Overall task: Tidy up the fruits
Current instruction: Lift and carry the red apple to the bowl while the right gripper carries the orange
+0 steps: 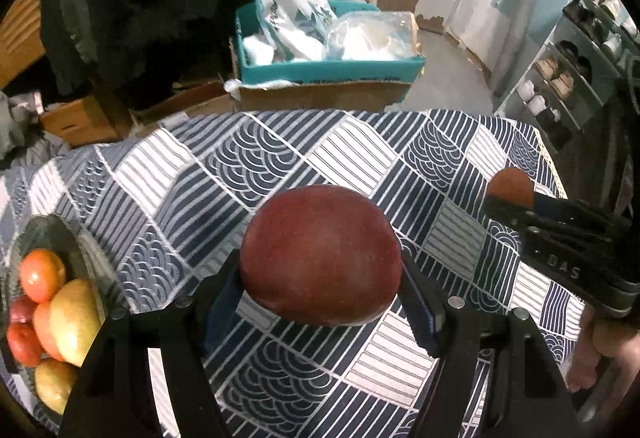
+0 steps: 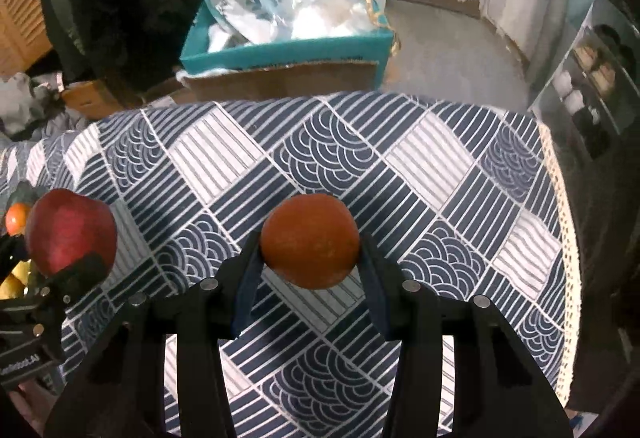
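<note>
Left wrist: fingers (image 1: pixel 224 286) clamp a smooth round red apple (image 1: pixel 320 254); right fingers (image 2: pixel 250 258) clamp a dimpled orange (image 2: pixel 310 240).

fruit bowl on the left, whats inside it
The bowl holds a pile of fruit: orange-red ones, yellow ones and small red ones. Its near part is hidden behind the left hand-held gripper.
</note>
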Tool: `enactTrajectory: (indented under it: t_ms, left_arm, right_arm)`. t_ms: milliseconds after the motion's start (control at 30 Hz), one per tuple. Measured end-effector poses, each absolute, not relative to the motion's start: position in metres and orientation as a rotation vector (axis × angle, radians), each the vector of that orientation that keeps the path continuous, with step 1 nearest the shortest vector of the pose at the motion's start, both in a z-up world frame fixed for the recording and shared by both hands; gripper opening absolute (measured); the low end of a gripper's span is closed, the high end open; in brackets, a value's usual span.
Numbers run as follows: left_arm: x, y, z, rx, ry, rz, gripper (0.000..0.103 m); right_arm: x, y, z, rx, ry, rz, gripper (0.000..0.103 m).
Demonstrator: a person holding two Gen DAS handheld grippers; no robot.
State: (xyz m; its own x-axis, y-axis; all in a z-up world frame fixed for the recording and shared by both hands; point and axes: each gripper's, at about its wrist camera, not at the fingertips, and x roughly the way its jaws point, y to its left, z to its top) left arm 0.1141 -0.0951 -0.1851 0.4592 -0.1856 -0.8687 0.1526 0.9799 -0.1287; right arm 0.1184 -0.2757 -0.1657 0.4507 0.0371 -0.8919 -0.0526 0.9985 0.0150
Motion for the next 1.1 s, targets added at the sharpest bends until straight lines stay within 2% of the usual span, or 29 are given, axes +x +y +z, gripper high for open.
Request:
enactTrajectory:
  t_ms: [500,1100]
  left_arm:
    - [0.089,-0.067,-0.12,-0.092,0.967,-0.198,0.075]
    - [0.056,-0.035,-0.073,-0.104,0.889,-0.168,0.075]
  right_arm:
    - [0.086,-0.252,-0.093,-0.05,0.969,0.116,0.046]
    - [0.058,-0.221,-0.035,-0.055,0.858,0.199,0.046]
